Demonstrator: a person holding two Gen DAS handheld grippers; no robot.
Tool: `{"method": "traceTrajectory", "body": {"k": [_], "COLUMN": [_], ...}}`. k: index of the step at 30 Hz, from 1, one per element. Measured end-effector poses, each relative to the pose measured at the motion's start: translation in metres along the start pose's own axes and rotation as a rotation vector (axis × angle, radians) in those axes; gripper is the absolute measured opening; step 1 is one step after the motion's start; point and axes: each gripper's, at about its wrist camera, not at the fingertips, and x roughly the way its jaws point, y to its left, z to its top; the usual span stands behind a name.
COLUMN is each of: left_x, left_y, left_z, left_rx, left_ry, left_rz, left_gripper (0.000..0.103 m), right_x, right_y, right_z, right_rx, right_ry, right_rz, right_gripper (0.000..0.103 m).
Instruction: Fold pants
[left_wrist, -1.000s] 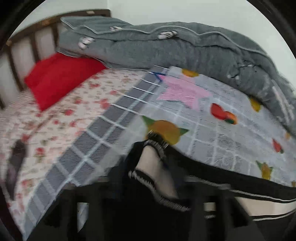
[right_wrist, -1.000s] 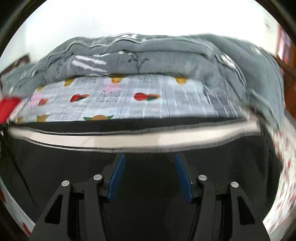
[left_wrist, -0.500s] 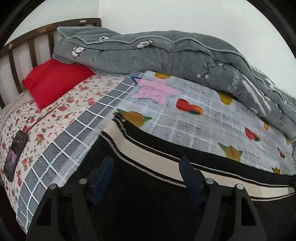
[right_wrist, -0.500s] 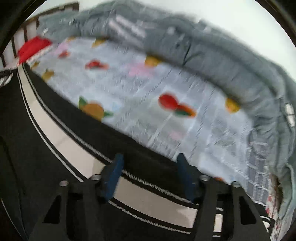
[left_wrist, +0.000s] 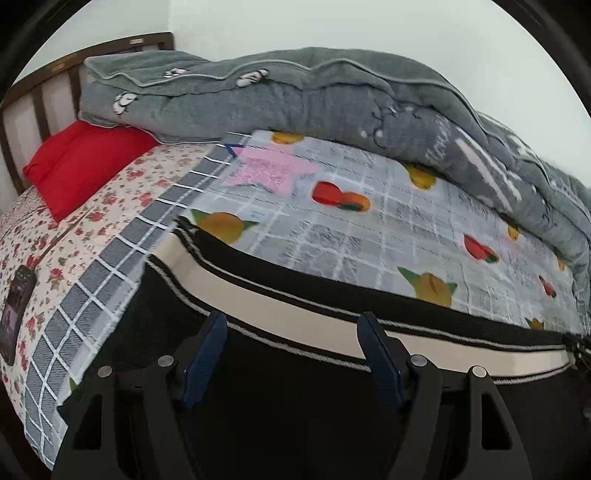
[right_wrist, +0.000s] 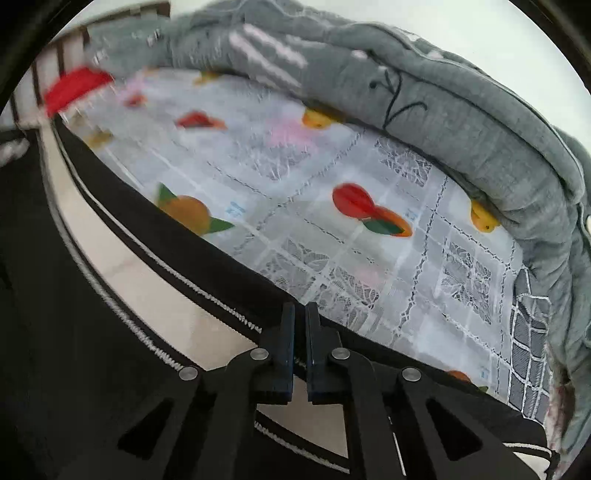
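Black pants (left_wrist: 280, 384) with a cream side stripe edged in white lie flat along the near edge of the bed. In the left wrist view my left gripper (left_wrist: 291, 325) is open and empty, its blue pads just above the black cloth near the stripe. In the right wrist view the pants (right_wrist: 55, 332) run diagonally from upper left to lower right. My right gripper (right_wrist: 300, 314) has its jaws nearly together at the far black edge of the pants; whether cloth lies between them does not show.
A fruit-print grey sheet (left_wrist: 369, 229) covers the bed beyond the pants. A rolled grey blanket (left_wrist: 332, 103) lies along the wall. A red pillow (left_wrist: 81, 162) and wooden headboard (left_wrist: 37, 92) are at the left. A phone (left_wrist: 16, 306) lies on the floral sheet.
My left gripper let go of the pants' end, opened and now hovers over the flat cloth. My right gripper swung right along the pants and closed from wide open.
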Motion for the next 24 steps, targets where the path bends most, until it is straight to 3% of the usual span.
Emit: {"method": "traceTrajectory", "body": {"k": [4,6,8,12,17,19,20,21,23,24], "left_x": [-0.008,-0.014,-0.018,-0.018,-0.014,-0.016,-0.016,-0.017,-0.017,-0.018], "left_y": [-0.01,-0.012,-0.013,-0.017,-0.035,-0.04,-0.042,-0.043,-0.043,-0.043], "left_z": [-0.006,-0.01,-0.012,-0.015,-0.02,-0.022,-0.023,-0.023,-0.023,-0.023], "left_rx": [0.051,0.084,0.097,0.09,0.116,0.135,0.139,0.14,0.138,0.141], "left_ry": [-0.003,-0.013,-0.023,-0.017,0.001,-0.005,-0.006,-0.005,0.0,0.001], "left_rz": [-0.008,-0.005,-0.003,-0.046,-0.063,-0.059,-0.054,-0.052,-0.058,-0.056], "left_gripper": [0.071,0.071,0.072,0.072,0.072,0.072,0.072,0.072,0.072,0.071], "right_x": [-0.011,-0.029,-0.041,-0.043,-0.031,-0.024,-0.021,-0.02,-0.02,-0.022], "right_y": [-0.013,-0.029,-0.047,-0.086,-0.099,-0.093,-0.09,-0.088,-0.083,-0.08], "right_z": [0.003,-0.006,-0.016,-0.044,-0.052,-0.05,-0.049,-0.048,-0.046,-0.046], "right_rx": [0.077,0.098,0.111,0.167,0.152,0.091,0.071,0.051,0.006,-0.008], "right_ry": [-0.003,-0.034,-0.043,0.025,0.048,0.077,0.081,0.082,0.09,0.088], "right_rz": [-0.004,-0.025,-0.076,-0.085,-0.047,-0.066,-0.062,-0.046,-0.041,-0.047], "right_gripper": [0.021,0.038,0.047,0.049,0.057,0.056,0.049,0.033,0.011,0.008]}}
